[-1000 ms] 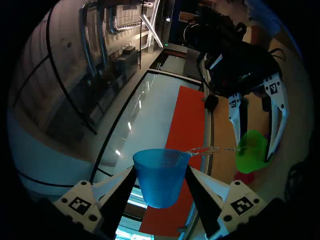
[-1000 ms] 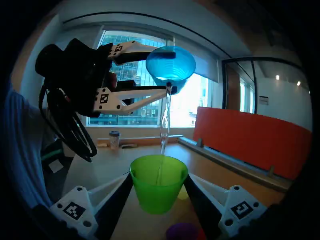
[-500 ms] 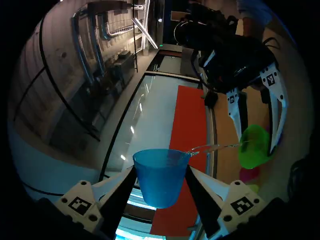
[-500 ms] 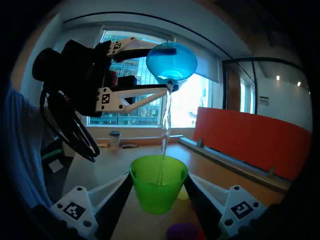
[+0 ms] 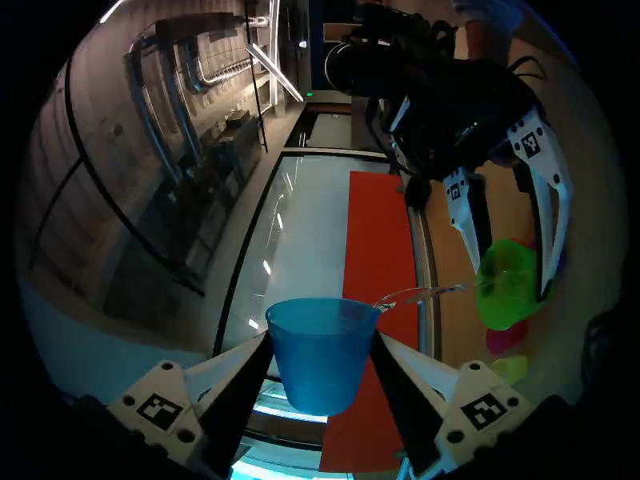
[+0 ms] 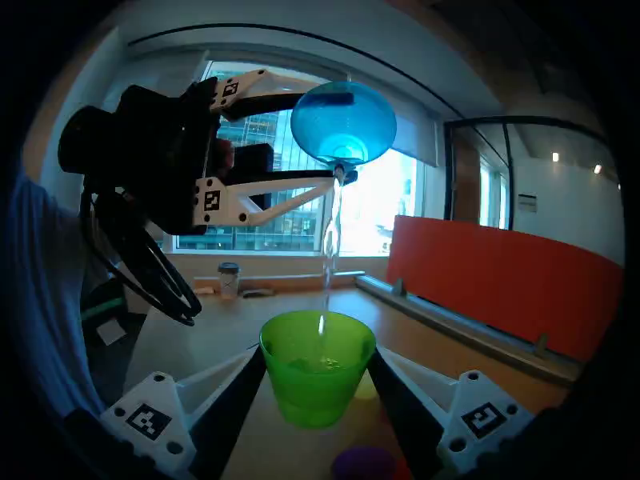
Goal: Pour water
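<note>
Above a wooden table [image 6: 216,328] edged by an orange screen [image 6: 512,280]. High up in the left gripper [image 6: 324,132], clamped between both fingers and tipped over: a blue cup [image 6: 344,124]. Lower down, upright, pinched the same way in the right gripper [image 6: 318,360]: a green cup [image 6: 318,376] holding some water. Between them, falling from blue rim into green mouth, a thin stream of water [image 6: 330,240].

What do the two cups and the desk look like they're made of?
Blue cup: probably thin plastic, glossy and translucent, since window light glows through its wall.
Green cup: likely the same plastic, with a smooth, tinted, see-through wall.
Desk: light brown and fairly matte. It could be wood or a wood-look laminate; the view can't settle which.
</note>
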A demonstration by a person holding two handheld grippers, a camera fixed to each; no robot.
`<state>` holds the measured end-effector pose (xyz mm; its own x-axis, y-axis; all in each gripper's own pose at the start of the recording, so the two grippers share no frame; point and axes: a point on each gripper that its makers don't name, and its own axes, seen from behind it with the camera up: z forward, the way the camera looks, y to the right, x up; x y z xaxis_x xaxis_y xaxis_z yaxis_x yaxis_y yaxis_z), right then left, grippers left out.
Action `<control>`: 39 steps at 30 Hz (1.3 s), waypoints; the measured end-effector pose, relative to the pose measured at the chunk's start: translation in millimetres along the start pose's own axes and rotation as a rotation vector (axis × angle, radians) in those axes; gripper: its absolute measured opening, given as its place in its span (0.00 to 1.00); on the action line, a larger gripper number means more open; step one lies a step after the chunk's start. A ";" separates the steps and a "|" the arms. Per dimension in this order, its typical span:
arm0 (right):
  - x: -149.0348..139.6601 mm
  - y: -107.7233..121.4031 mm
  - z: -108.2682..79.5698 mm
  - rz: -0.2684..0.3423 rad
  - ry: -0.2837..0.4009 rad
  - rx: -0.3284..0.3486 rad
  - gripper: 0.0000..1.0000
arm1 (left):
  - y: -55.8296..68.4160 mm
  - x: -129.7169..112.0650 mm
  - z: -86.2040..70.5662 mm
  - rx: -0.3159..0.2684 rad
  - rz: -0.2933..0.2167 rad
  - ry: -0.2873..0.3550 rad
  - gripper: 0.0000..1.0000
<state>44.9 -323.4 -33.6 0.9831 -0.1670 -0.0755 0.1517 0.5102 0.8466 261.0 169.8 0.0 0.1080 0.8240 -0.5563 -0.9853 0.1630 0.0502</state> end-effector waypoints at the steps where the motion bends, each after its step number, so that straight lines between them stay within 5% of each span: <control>1: -0.1 -0.1 -0.1 0.000 0.000 0.000 0.90 | -0.4 0.7 0.1 0.000 0.009 0.001 0.84; 27: 2.1 1.8 -1.3 0.004 0.010 -0.010 0.90 | -5.3 20.4 0.9 0.031 0.190 0.030 0.84; 33: 2.6 1.8 -1.8 0.005 0.012 -0.011 0.90 | -5.4 22.1 1.7 0.027 0.177 0.036 0.84; 39: 2.1 3.0 -2.6 0.006 0.013 -0.015 0.90 | -4.0 17.9 2.1 0.024 0.097 0.025 0.84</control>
<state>47.6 -320.1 -32.7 0.9852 -0.1527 -0.0778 0.1475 0.5240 0.8389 267.2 185.0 -8.4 0.0088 0.8230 -0.5680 -0.9875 0.0964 0.1243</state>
